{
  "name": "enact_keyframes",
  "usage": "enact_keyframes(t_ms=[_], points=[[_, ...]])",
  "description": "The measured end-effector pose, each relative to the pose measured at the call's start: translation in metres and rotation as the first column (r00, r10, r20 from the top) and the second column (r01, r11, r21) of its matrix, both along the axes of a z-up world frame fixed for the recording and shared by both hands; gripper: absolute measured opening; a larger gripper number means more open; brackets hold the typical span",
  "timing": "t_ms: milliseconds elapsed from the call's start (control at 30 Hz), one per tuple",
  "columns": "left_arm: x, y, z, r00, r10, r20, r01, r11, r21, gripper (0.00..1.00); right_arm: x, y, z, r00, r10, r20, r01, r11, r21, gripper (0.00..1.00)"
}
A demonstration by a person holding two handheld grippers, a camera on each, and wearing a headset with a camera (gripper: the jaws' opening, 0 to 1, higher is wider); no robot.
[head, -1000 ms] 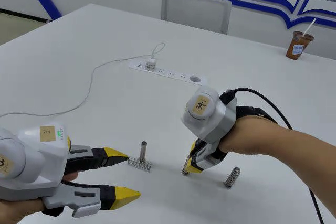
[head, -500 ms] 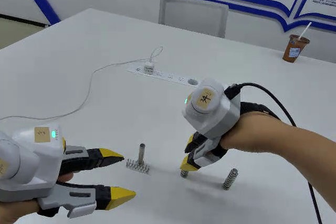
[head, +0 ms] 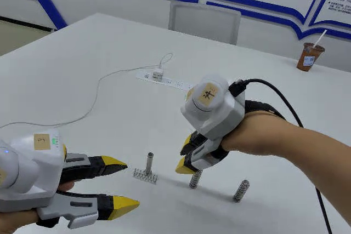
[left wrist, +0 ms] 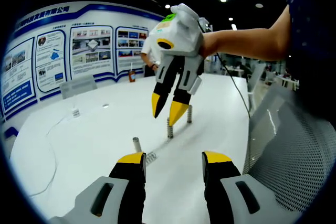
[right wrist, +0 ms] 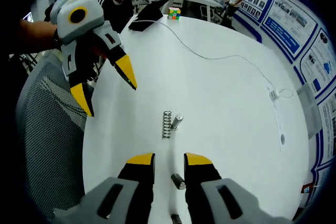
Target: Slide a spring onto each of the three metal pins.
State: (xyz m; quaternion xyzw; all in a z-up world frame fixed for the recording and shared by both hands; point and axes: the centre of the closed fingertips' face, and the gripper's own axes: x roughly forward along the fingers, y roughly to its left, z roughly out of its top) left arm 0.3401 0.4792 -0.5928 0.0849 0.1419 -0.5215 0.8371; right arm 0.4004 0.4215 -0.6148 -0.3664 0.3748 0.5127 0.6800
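Risen since a second ago, right gripper point(head: 185, 157) hangs released above an upright spring-covered pin point(head: 194, 179); loose spring point(head: 145, 176) lies flat, crosswise, beside upright bare pin point(head: 149, 162); left gripper point(head: 128, 184) gapes empty.

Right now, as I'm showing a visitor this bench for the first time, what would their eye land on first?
The white, yellow-tipped right gripper hangs open just above a spring-covered upright metal pin at the centre of the head view. Left of that stands a bare metal pin with a loose coil spring lying at its foot. The open left gripper sits at the near edge.
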Motion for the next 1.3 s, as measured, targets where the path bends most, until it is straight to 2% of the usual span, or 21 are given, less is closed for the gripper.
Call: enact_keyframes(t_ms=[167, 367, 533, 600, 967, 1300], points=[[0.000, 0.005, -0.001, 1.000, 0.008, -0.002, -0.008, 1.000, 0.004, 0.44, -0.002, 0.013, -0.019, 1.000, 0.003, -0.015, -0.003, 1.000, -0.005, 0.21], [0.000, 0.008, -0.004, 1.000, 0.014, -0.010, -0.014, 1.000, 0.013, 0.43, 0.004, 0.028, -0.036, 0.998, -0.035, -0.048, 0.037, 0.999, 0.031, 0.17], [0.002, 0.010, -0.004, 1.000, 0.018, -0.011, -0.018, 1.000, 0.015, 0.43, 0.009, 0.033, -0.048, 0.996, -0.064, -0.062, 0.066, 0.997, 0.035, 0.16], [0.003, 0.011, -0.004, 1.000, 0.022, -0.011, -0.021, 1.000, 0.016, 0.43, 0.008, 0.033, -0.055, 0.995, -0.067, -0.076, 0.068, 0.997, 0.019, 0.16], [0.004, 0.012, -0.005, 1.000, 0.025, -0.019, -0.025, 1.000, 0.015, 0.42, 0.011, 0.035, -0.071, 0.994, -0.074, -0.086, 0.074, 0.997, -0.003, 0.15], [0.007, 0.013, -0.005, 0.999, 0.029, -0.018, -0.028, 0.999, 0.016, 0.42, 0.009, 0.034, -0.072, 0.993, -0.069, -0.098, 0.068, 0.998, -0.006, 0.12]])
